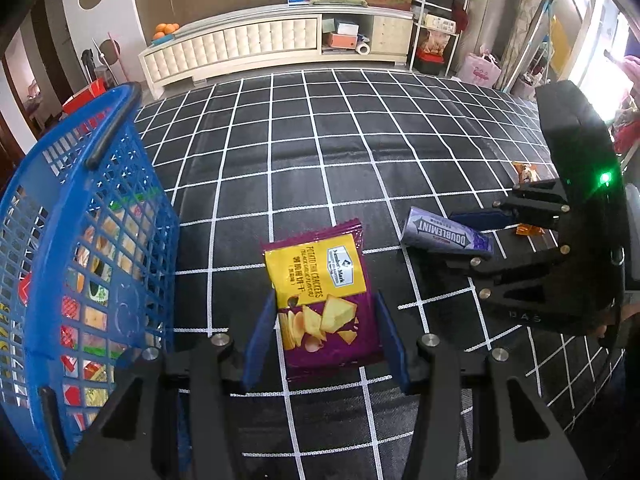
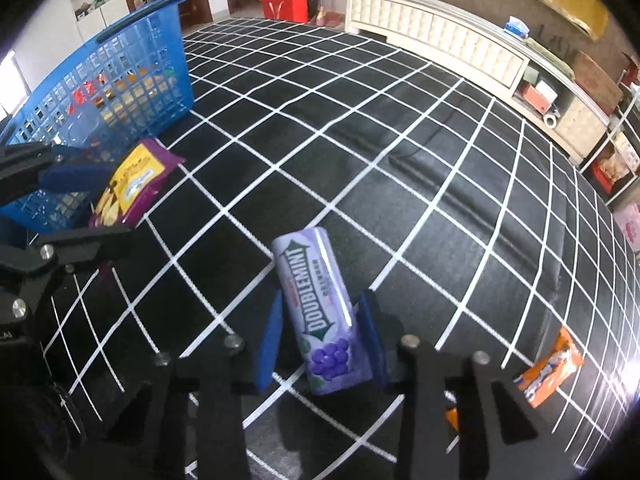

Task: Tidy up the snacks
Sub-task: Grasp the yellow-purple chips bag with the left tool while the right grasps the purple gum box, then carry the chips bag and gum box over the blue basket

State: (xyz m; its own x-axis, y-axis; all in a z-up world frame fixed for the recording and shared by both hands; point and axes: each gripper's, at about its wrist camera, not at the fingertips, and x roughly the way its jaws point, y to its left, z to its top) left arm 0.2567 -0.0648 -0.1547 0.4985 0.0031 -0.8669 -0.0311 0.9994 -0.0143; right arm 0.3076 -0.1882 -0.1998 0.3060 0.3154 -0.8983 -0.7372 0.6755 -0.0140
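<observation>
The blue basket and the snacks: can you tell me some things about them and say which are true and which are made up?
1. The blue basket already has snacks inside. True.
2. The left gripper has its fingers around a green packet. False: it is a purple and yellow cracker packet.
3. The right gripper has a Doublemint pack between its fingers. True.
4. The orange wrapper is in the basket. False: it lies on the checked mat.

Black grippers (image 1: 326,338) with blue pads (image 2: 269,344), silver screws (image 1: 429,340)
</observation>
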